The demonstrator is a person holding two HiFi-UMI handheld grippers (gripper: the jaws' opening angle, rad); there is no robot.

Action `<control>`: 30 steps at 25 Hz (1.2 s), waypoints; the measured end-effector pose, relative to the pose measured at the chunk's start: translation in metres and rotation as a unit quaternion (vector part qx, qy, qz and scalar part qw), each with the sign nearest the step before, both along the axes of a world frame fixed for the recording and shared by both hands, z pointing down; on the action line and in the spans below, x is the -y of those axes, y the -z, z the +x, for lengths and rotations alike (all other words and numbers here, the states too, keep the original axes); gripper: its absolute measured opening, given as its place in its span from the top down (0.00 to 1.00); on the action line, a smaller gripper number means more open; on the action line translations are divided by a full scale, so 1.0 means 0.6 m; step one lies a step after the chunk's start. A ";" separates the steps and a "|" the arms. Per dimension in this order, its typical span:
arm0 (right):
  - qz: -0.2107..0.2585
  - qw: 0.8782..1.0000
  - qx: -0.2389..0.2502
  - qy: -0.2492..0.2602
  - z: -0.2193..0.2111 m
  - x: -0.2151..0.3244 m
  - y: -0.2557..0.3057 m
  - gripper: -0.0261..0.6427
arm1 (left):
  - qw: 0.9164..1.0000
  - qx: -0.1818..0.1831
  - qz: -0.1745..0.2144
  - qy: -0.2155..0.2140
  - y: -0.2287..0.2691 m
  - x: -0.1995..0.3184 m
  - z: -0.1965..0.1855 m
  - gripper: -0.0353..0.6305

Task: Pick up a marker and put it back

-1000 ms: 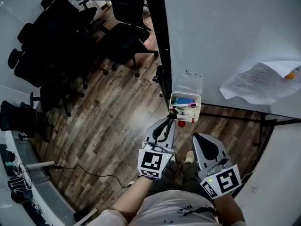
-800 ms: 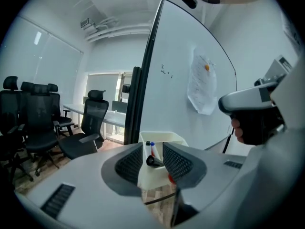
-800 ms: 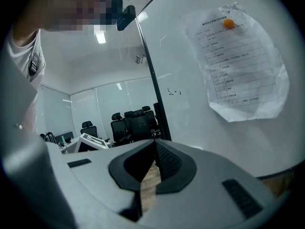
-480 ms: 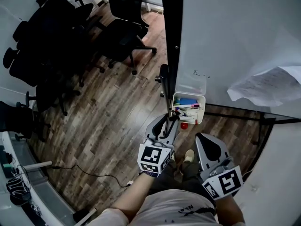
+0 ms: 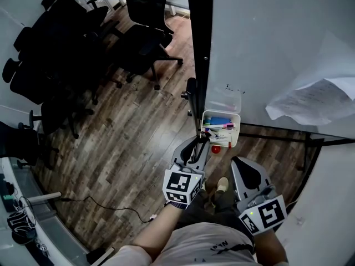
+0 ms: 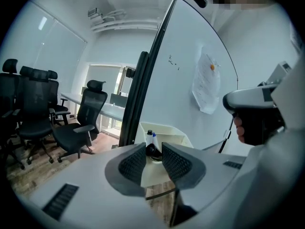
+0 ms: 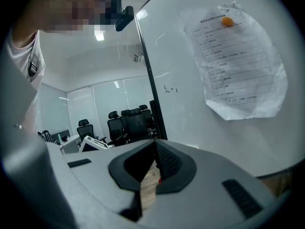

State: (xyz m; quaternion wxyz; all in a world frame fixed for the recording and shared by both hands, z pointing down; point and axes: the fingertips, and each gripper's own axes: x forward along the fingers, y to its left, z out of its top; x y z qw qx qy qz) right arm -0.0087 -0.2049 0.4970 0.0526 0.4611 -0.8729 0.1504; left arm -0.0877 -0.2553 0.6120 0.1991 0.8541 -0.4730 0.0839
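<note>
At the lower edge of the whiteboard (image 5: 277, 49), a white tray (image 5: 237, 127) holds several markers. Left gripper (image 5: 202, 143): jaws apart, having just opened wide and then eased slightly inward. A black marker (image 6: 152, 151) stands at the tray's near corner, in the gap at the jaw tips, and neither pad presses on it. Right gripper (image 7: 155, 147): jaws together, empty, apart from the tray. A paper sheet (image 5: 310, 101) hangs on the board.
</note>
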 end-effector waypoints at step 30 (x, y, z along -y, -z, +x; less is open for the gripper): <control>0.031 0.999 0.009 0.000 0.057 -0.016 0.083 0.94 | 0.994 0.043 0.096 -0.023 0.167 -0.028 0.055 0.83</control>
